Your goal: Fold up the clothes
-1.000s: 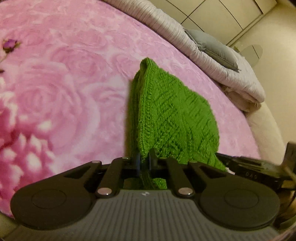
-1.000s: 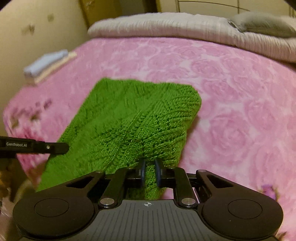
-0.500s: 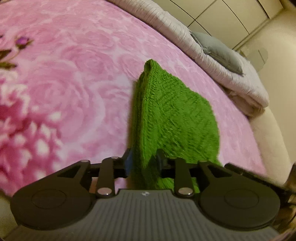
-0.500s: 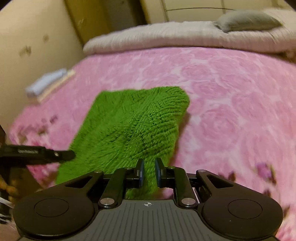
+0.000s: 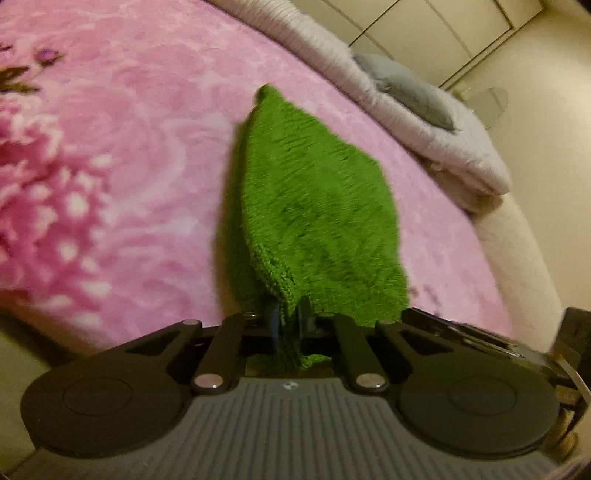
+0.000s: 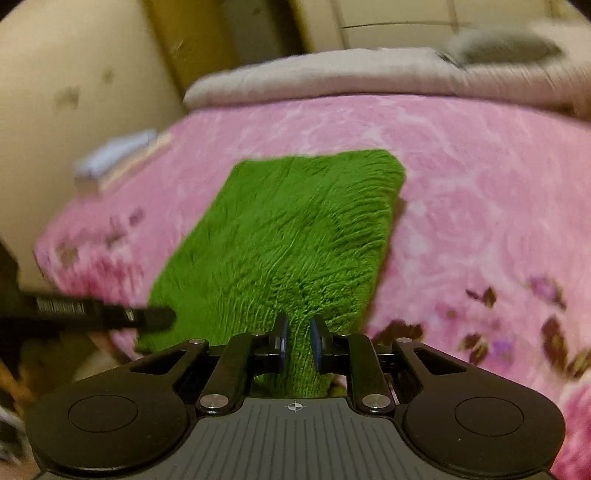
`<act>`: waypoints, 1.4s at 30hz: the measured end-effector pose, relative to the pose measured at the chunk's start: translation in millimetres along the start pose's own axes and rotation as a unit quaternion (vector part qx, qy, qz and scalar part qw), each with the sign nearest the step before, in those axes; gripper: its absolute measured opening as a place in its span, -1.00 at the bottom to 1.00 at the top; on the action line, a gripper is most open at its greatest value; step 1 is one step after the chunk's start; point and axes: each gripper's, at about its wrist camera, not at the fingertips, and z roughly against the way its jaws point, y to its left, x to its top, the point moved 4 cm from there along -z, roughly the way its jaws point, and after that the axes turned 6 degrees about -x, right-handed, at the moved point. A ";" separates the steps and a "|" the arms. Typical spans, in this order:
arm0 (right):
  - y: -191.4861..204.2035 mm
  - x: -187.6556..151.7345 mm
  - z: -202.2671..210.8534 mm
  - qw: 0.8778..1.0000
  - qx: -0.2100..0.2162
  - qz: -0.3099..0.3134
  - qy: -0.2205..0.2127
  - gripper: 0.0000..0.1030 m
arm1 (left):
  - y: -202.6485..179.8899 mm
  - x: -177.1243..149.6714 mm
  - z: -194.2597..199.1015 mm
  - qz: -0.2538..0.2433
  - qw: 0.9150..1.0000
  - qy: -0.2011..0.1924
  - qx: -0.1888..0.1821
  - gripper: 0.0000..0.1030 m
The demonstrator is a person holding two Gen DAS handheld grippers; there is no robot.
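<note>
Both grippers clamped on the green cable-knit garment (image 6: 288,236), one at each near corner. Left gripper (image 5: 286,321): black fingers w/ blue pads pinched tight on a bunched near corner, a bit of knit hanging down behind the pads. From the left wrist view the garment runs away edge-on, tapering to a far tip, left edge looks doubled over, w/ a dark shadow beside it on the pink rose-print plush blanket (image 5: 122,155). Right gripper (image 6: 298,341): pads closed on a gathered neck of knit, fabric fanning out wide beyond them. In the right wrist view the garment reads as a rough rectangle stretched over the blanket (image 6: 480,206), far end squared off w/ a rounded corner; can't tell if the near part is lifted off the bed. The left gripper's black finger (image 6: 110,314), printed label too blurred to read, pokes in from the left at the garment's near-left corner. Bkgd: folded grey-white quilt (image 5: 424,129) along the far side of the bed w/ a grey pillow (image 5: 406,88) on top; a small pale blue folded cloth (image 6: 110,155) near the bed's far-left edge. Cream wall panels (image 5: 424,33) behind. Both views motion-blurred.
</note>
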 end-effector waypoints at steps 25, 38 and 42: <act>14.4 8.8 -17.8 0.998 -0.046 0.000 0.037 -0.67 | -40.3 5.8 -2.3 -0.083 0.995 0.008 0.054 -0.80; 8.1 10.8 3.9 0.999 -0.015 -0.041 -0.012 -0.67 | -46.8 2.7 -3.1 -0.115 0.990 0.005 0.076 -0.77; 11.4 -5.7 -18.1 0.999 -0.009 -0.032 0.005 -0.67 | -46.9 -1.5 -7.9 -0.129 0.988 0.006 0.090 -0.75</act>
